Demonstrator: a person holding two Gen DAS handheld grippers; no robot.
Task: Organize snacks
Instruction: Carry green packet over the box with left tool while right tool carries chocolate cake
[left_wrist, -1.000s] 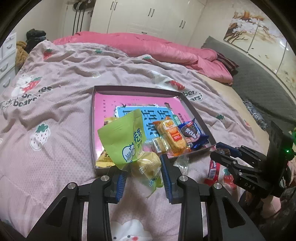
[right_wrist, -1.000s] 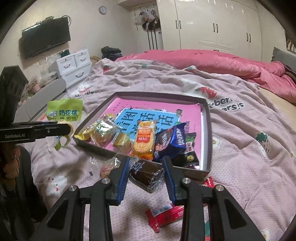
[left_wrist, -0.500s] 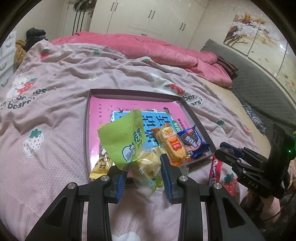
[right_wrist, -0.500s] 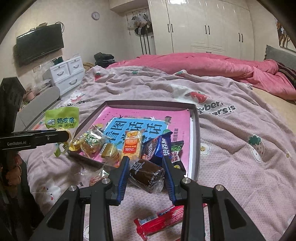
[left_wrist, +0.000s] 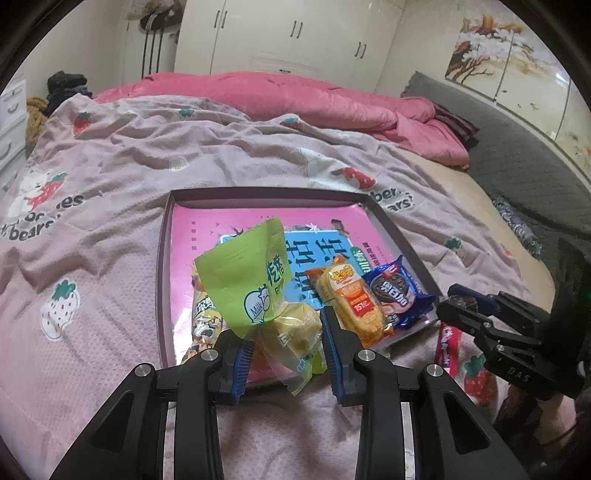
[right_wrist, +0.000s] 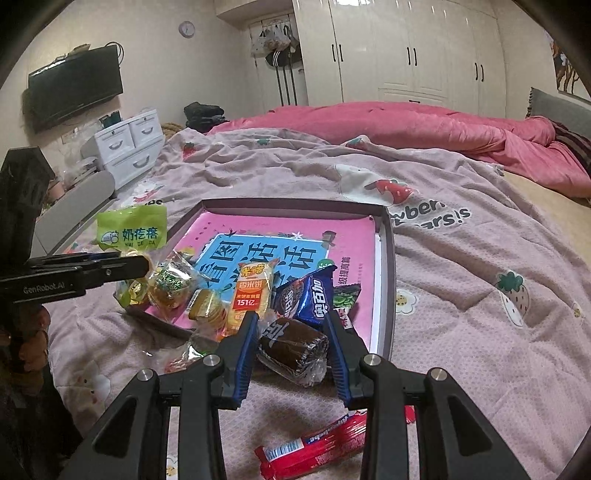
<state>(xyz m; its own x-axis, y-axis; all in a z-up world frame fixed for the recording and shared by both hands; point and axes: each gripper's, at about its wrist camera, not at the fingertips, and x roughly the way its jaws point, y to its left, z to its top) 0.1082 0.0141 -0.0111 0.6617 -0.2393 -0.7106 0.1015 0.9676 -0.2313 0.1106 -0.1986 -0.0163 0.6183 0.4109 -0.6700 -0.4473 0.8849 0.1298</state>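
Holding green milk-snack bag (left_wrist: 255, 295), left gripper (left_wrist: 286, 347) fingers clamp it over tray (left_wrist: 164, 258) at 6 o'clock. Right gripper (right_wrist: 291, 349) fingers pinch brown cake (right_wrist: 293, 347); red bar (right_wrist: 314, 446) at its 6 o'clock.

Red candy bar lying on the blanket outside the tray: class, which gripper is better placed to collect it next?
Neither is free, but the right gripper is nearer: the red candy bar lies just below it. It must first drop its brown cake.

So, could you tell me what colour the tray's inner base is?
Pink, with a blue panel; the tray shows best in the right wrist view.
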